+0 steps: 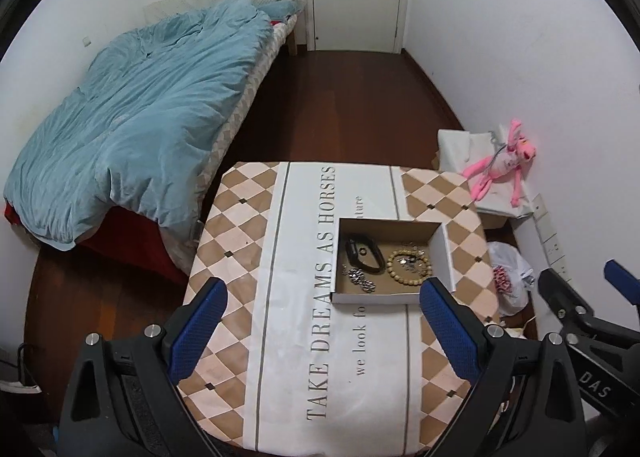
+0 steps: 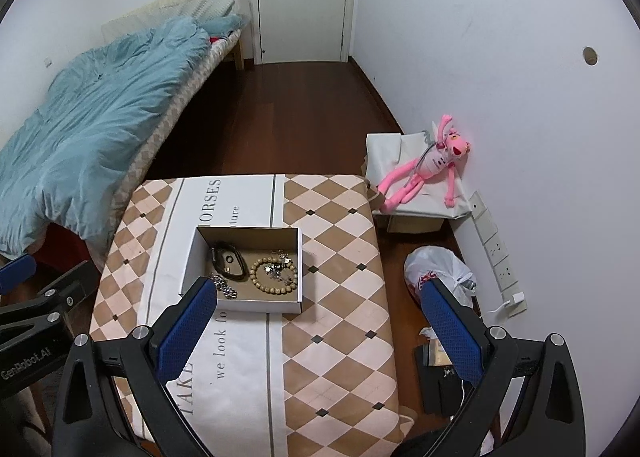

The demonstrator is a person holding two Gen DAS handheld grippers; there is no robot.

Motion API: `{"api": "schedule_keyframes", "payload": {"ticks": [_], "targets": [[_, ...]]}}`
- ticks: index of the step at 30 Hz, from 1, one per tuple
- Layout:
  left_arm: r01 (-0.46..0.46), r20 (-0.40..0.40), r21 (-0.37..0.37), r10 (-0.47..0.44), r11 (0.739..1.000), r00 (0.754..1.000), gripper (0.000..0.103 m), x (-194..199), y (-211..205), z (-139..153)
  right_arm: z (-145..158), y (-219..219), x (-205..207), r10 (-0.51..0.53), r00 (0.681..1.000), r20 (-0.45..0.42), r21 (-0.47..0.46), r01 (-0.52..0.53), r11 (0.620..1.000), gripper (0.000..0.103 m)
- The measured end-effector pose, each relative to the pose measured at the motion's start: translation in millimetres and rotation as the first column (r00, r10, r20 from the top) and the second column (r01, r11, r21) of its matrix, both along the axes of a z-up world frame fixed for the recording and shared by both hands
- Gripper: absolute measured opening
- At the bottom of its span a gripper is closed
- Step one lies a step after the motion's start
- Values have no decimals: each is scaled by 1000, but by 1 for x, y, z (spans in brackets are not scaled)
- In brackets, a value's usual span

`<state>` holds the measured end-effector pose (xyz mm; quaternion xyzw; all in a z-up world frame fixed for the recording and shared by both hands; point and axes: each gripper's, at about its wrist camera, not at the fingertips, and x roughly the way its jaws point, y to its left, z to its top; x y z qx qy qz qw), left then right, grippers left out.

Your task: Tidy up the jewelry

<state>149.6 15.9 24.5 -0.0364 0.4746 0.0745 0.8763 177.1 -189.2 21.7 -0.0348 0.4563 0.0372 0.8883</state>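
Both tools, left and right, spread, empty, above surface. Jewelry already in box ahead; sorting apparently finished or pending.

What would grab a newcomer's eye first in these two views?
Likely the open cardboard box in the middle of the checkered "TAKE DREAMS AS HORSES" table, holding a tan wooden bead bracelet, a black wristband and a silver chain. Next, the bright pink plush toy sprawled against the right wall, and the rumpled blue duvet on the bed at left. Both tongs, left and right, hang open and empty above the table.
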Motion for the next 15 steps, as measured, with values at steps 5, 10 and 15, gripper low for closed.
{"api": "schedule_keyframes", "payload": {"ticks": [5,10,15], "targets": [[4,-24,9,-4,1000,1000,98,9,-2,-11,-10,1,9,5,1000,-27,-8,-5,1000,103],[11,-37,8,-11,1000,999,98,13,-4,-15,-16,1,13,6,999,-47,-14,-7,1000,103],[11,-42,-3,-11,1000,999,98,14,-2,-17,-17,-1,14,0,999,-45,-15,-1,1000,103]]}}
